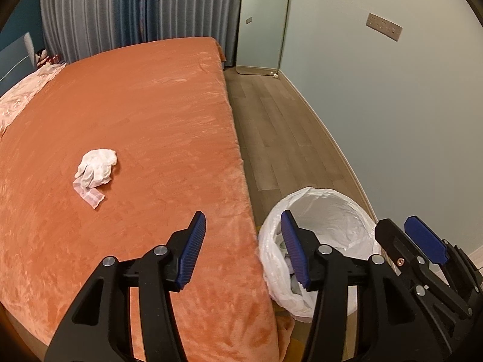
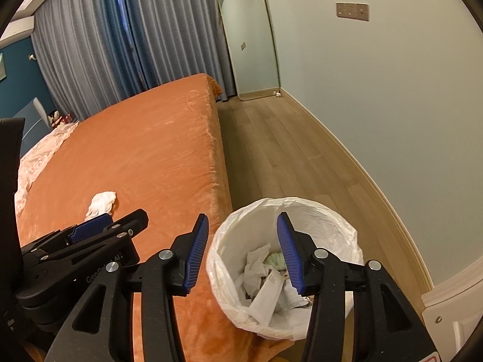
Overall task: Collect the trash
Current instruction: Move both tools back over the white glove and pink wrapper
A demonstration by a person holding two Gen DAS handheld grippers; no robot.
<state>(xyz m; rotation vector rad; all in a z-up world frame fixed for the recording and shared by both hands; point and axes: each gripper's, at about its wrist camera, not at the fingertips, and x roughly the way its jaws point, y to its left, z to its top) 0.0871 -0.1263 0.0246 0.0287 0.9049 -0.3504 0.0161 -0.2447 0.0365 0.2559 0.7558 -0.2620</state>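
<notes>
Both grippers' fingers [image 1: 193,250] stand apart, empty; crumpled white tissue [image 1: 97,168] lies on orange bed [image 1: 157,114]

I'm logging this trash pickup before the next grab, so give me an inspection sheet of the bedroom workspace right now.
Surface: orange bedspread, smooth, beside wood floor.
Job's things: crumpled white tissue and clear plastic wrapper lie on the bedspread; lined trash bin stands on the floor at the bed's edge, with paper scraps inside.
Clutter: pink bedding at the far left edge of the bed.
Grippers: left gripper open and empty at the bed's edge; right gripper open and empty over the bin.
Cables: nothing seen.
Surroundings: grey curtains, leaning mirror, wall switch plate.
</notes>
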